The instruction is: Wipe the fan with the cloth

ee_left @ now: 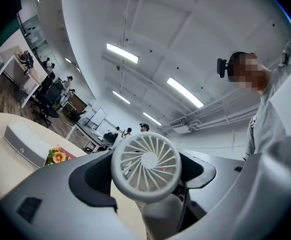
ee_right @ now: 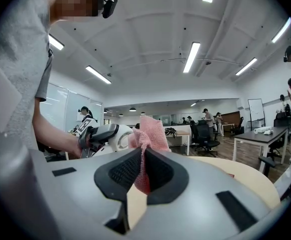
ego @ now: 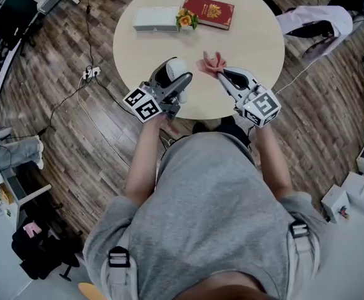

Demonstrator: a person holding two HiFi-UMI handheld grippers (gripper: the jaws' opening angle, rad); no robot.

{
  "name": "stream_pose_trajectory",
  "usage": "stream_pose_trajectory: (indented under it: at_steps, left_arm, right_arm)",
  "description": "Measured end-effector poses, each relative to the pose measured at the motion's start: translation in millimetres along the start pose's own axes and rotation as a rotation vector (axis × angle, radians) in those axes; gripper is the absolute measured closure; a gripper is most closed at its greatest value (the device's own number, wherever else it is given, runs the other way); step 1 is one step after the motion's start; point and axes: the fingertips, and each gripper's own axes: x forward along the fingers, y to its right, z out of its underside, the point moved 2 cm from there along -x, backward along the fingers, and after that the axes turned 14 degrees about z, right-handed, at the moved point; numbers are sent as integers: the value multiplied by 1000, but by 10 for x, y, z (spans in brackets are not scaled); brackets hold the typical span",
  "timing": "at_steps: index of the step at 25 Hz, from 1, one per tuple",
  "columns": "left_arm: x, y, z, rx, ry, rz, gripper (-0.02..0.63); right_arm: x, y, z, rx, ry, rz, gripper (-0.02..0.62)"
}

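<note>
Fan: you have a small white handheld fan [ego: 178,67] over the near edge of the table [ego: 257,36], left of its middle. The left gripper view shows a round head [ee_left: 144,159] with a ring of thin curved vanes around a plain hub, on a smooth white body below.
Left gripper: your left gripper [ego: 169,86] has its jaws closed on the fan, one dark pad on each side of the head. It is tilted upward, so its camera looks past the fan to the ceiling lights.
Cloth: a crumpled pink cloth [ego: 211,64] sits over the near part of the table, right of its middle. In the head view a narrow strip of tabletop shows between it and the fan.
Right gripper: your right gripper [ego: 222,75] pinches the cloth [ee_right: 148,134] between its ribbed pads. A bunch of it sticks up above the jaws and a fold hangs down between them.
Across the gap: in the right gripper view the fan [ee_right: 119,136] shows just left of the cloth's bunch.
Far side of the table: a white box [ego: 156,19], an orange flower [ego: 186,19] and a red book [ego: 209,11] lie in a row, well apart from both grippers.
Off the table: a power strip [ego: 92,73] with a cable lies on the wood floor to the table's left.
In the way: the tabletop between the fan and cloth is bare.
</note>
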Motion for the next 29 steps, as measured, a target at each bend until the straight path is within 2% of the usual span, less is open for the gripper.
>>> stream_pose_trajectory:
  at_steps: [11, 29]
  left_arm:
    - [-85, -7, 104, 63, -73, 12, 225]
    - [-195, -104, 170, 58, -125, -45, 225]
  right_arm:
    - [29, 25, 78, -13, -22, 32, 568]
    - [137, 11, 122, -34, -37, 54, 568]
